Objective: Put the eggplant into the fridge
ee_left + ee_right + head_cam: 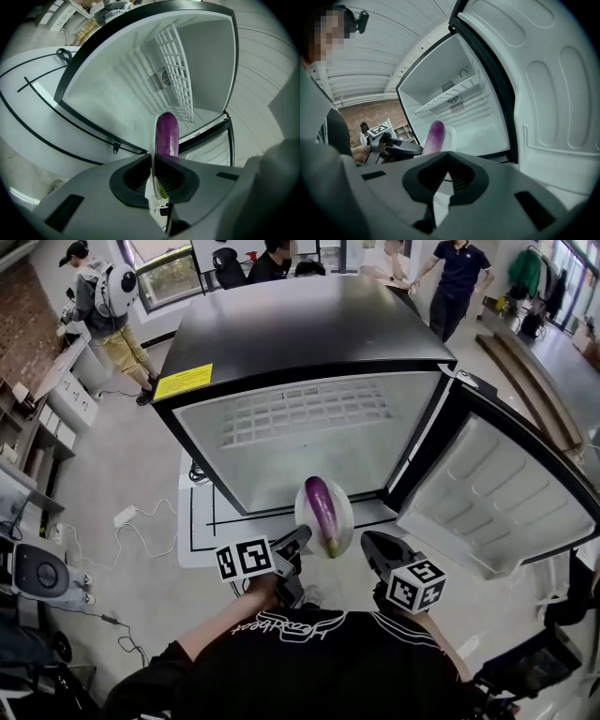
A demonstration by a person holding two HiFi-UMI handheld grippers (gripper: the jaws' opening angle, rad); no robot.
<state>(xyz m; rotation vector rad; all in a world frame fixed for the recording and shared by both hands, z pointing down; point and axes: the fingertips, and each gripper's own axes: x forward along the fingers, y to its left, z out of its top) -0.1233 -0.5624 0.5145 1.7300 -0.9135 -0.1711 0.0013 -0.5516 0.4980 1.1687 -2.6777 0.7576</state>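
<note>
Jaws of the left gripper (pixel 152 157) pinch the eggplant's (pixel 167 133) near end, largely hidden between them, its long axis pointing away into the open fridge's (pixel 108 93) mouth; the right gripper's (pixel 449 157) jaws meet, empty.

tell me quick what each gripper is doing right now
left gripper: closed, holding the eggplant
right gripper: closed, holding nothing
</note>
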